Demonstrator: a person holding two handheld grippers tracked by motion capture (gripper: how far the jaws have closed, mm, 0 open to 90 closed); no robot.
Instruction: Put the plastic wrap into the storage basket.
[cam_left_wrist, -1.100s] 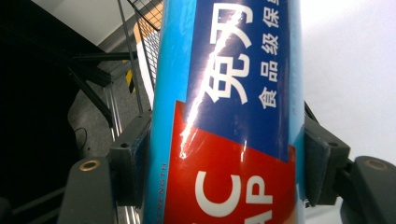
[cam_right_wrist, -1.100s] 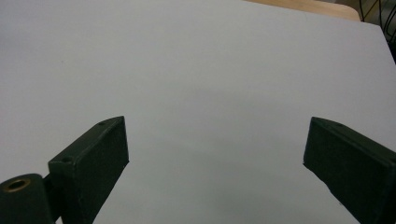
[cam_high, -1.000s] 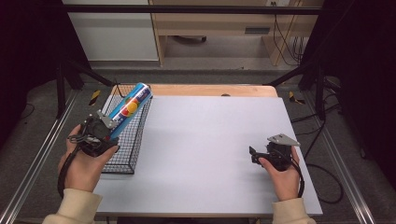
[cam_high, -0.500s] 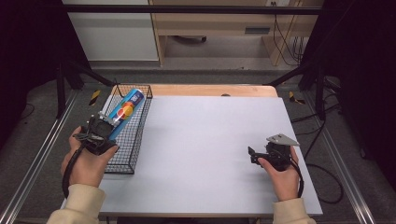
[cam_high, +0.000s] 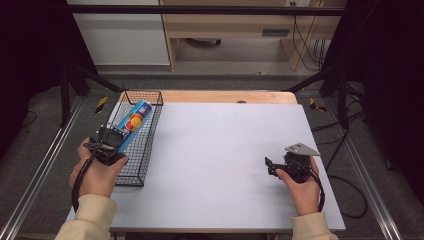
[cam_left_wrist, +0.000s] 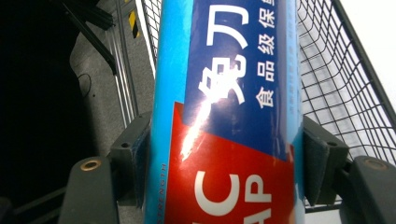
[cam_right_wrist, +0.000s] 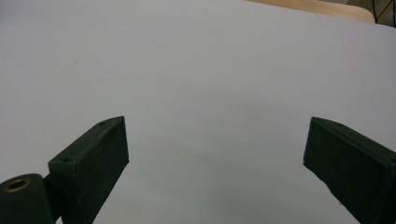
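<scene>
A blue tube-shaped box (cam_high: 134, 121) with a red and orange label lies lengthwise over the black wire basket (cam_high: 147, 155) at the table's left side. My left gripper (cam_high: 111, 140) is shut on its near end. In the left gripper view the box (cam_left_wrist: 229, 112) stands between both pads (cam_left_wrist: 135, 156), which press its sides, with the basket's mesh (cam_left_wrist: 345, 93) behind it. My right gripper (cam_high: 270, 165) rests low over the white table at the right front, held by a hand. In the right gripper view its jaws (cam_right_wrist: 215, 172) stand wide apart with nothing between them.
The white tabletop (cam_high: 220, 155) spreads between the two hands. A wooden strip (cam_high: 225, 96) runs along the table's far edge. Metal rails (cam_high: 40, 165) flank the table on the floor, and cables (cam_high: 350, 180) trail at the right.
My left gripper has carried the blue box down and toward me, from above the basket's far rim into the basket. The right gripper has stayed in place.
</scene>
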